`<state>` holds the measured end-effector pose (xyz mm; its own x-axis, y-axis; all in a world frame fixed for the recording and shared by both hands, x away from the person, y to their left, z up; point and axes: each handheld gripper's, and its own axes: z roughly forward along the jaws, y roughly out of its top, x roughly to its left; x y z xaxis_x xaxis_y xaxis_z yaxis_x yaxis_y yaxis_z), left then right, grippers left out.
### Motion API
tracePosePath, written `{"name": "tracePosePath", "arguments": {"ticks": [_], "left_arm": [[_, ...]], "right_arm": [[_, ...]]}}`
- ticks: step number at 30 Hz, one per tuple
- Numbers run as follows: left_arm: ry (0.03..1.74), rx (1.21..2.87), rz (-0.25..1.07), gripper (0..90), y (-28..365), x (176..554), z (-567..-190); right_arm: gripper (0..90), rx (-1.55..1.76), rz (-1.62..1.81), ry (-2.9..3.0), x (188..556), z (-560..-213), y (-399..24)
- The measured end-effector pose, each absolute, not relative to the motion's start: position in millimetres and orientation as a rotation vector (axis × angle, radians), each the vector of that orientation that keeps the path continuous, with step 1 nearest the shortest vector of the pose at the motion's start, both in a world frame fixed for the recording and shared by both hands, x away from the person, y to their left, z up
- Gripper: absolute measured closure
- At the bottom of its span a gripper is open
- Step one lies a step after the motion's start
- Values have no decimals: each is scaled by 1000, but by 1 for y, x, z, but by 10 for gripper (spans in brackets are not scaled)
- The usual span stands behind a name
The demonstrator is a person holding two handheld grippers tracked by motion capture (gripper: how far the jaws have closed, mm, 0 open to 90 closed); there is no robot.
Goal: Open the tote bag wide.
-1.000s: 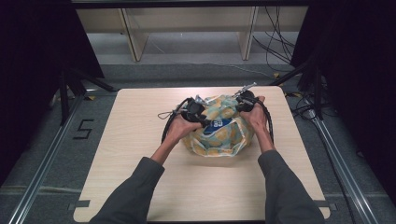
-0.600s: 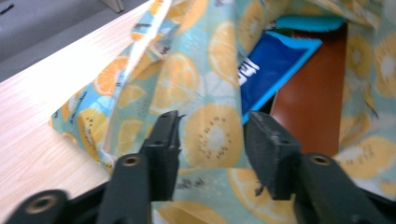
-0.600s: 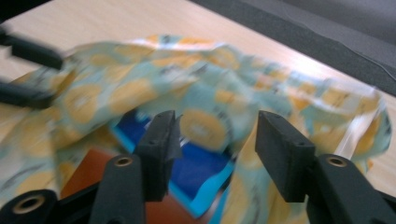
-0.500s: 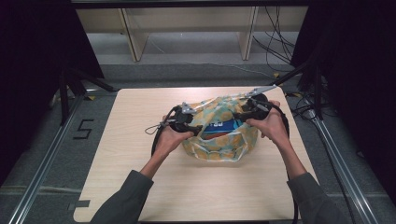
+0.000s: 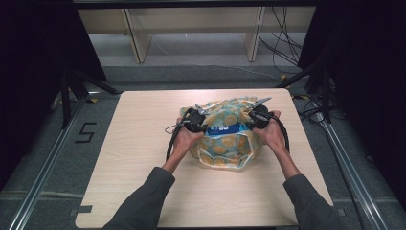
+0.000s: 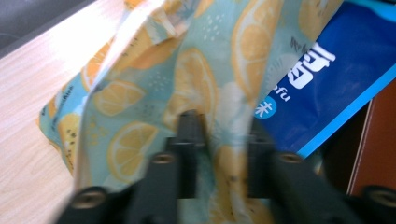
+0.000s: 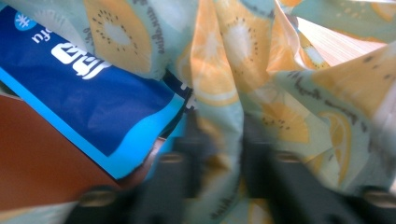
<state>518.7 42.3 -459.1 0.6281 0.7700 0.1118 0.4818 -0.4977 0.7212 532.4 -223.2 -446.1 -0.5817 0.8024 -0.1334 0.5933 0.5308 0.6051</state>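
**Both Grippers Clamped on Lemon-Print Bag**

Left gripper (image 5: pixel 195 120): jaws just closed, pinching the left rim of the lemon-print bag (image 5: pixel 225 143). Mid-tabletop (image 5: pixel 134 163), blue packet (image 5: pixel 225 130) inside the open mouth. Right gripper (image 5: pixel 259 116): jaws likewise just closed, gripping fabric at the right rim.

1. A pale wooden surface (image 5: pixel 143 143) stands on the grey floor (image 5: pixel 48 158).
2. A black "5" mark (image 5: pixel 85 132) lies on the floor to the left of the surface.
3. Light wooden shelving (image 5: pixel 191 28) stands at the far side.
4. Black cables (image 5: pixel 280 40) hang at the far right.
5. Metal rails (image 5: pixel 45 163) run along the floor at left and right.
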Motion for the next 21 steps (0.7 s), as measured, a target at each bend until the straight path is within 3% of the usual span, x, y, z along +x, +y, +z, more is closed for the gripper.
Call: {"name": "tracePosePath", "arguments": {"ticks": [2, 7, 16, 21], "left_arm": [[949, 2171, 531, 888, 51, 516, -454], [917, 2097, 381, 892, 76, 498, -443], [810, 2017, 298, 892, 105, 452, -410], [834, 1956, 317, 890, 105, 461, -401]], "right_arm": [[889, 1158, 746, 2386, 529, -444, -227], [900, 1118, 866, 2412, 510, -434, -238], [900, 1025, 953, 2496, 450, -400, -257], [900, 997, 1036, 2434, 446, -383, -259]]}}
